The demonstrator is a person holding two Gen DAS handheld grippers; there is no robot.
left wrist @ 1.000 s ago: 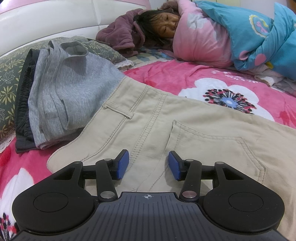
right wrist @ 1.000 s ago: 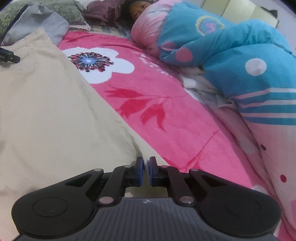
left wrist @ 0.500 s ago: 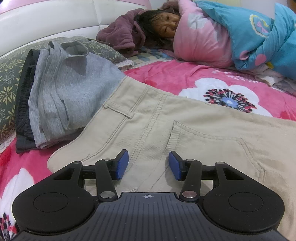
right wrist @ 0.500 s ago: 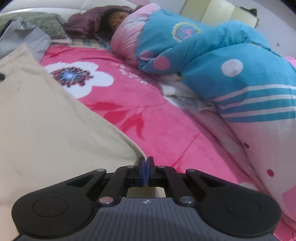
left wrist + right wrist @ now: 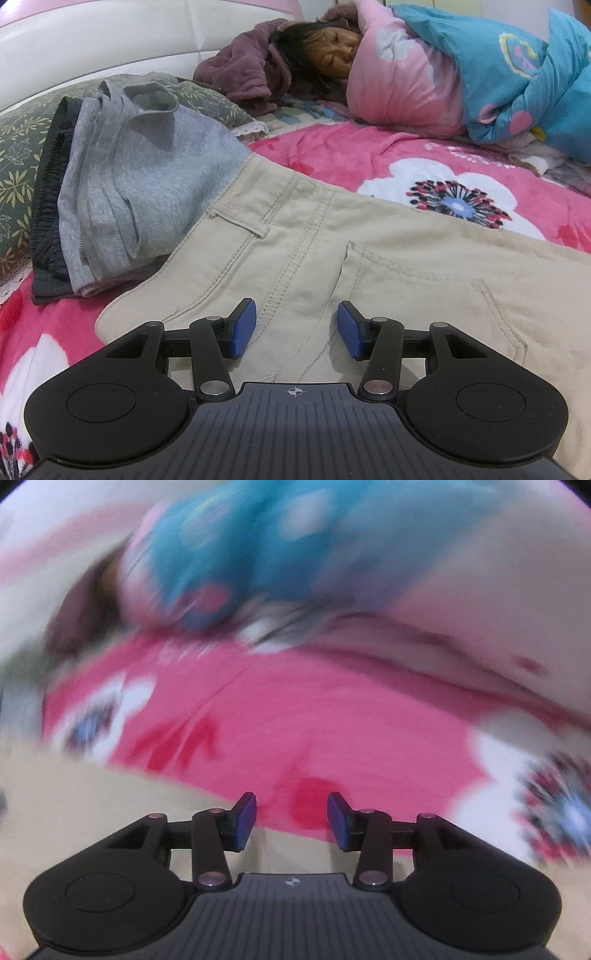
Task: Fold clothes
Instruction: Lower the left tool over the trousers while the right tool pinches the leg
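A person [image 5: 325,59] lies under a blue-and-pink quilt [image 5: 498,70] on a pink flowered blanket [image 5: 369,158]; a green leaf-patterned pillow [image 5: 22,147] sits nearby.

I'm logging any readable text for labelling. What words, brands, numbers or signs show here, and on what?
No text can be read.
White lettering on the pink blanket: too small and distorted to read.
Emblem on the blue quilt: a drawing, no legible letters.
Crosshair mark on the left claw housing: a symbol only.
Right wrist view: motion-blurred.
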